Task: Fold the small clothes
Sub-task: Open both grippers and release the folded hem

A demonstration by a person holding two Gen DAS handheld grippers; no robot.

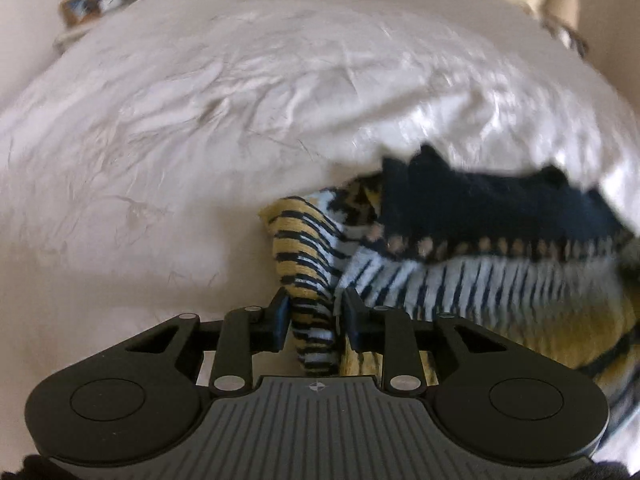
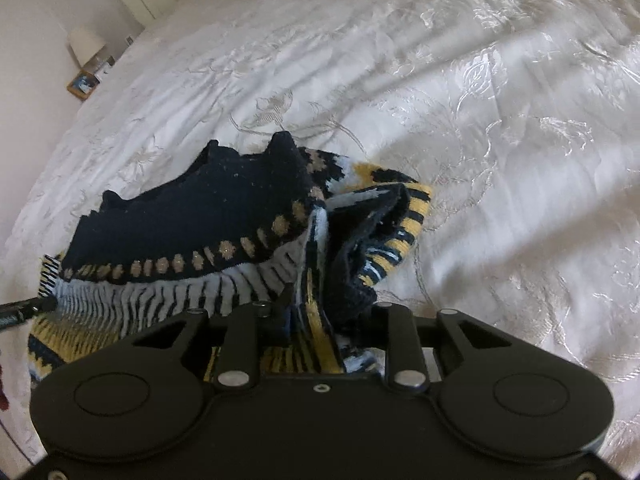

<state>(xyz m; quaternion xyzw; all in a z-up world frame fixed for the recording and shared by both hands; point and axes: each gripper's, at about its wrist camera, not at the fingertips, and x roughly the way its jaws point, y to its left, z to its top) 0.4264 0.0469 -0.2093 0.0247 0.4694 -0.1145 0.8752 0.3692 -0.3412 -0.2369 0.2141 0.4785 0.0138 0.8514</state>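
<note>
A small knitted sweater point(image 1: 472, 248), navy with yellow, pale blue and black stripes, is stretched between my two grippers above a white bedspread point(image 1: 200, 120). My left gripper point(image 1: 314, 312) is shut on a yellow-striped edge of it. In the right wrist view the sweater point(image 2: 192, 220) bunches up, and my right gripper point(image 2: 320, 312) is shut on its other edge, with fabric hiding the fingertips. The tip of the left gripper point(image 2: 24, 306) shows at the far left of that view.
The embroidered white bedspread point(image 2: 480, 120) spreads all around. A bedside table with a lamp point(image 2: 86, 46) and a framed picture point(image 2: 82, 84) stands at the far left. Another lamp point(image 1: 564, 4) stands at the far right of the left wrist view.
</note>
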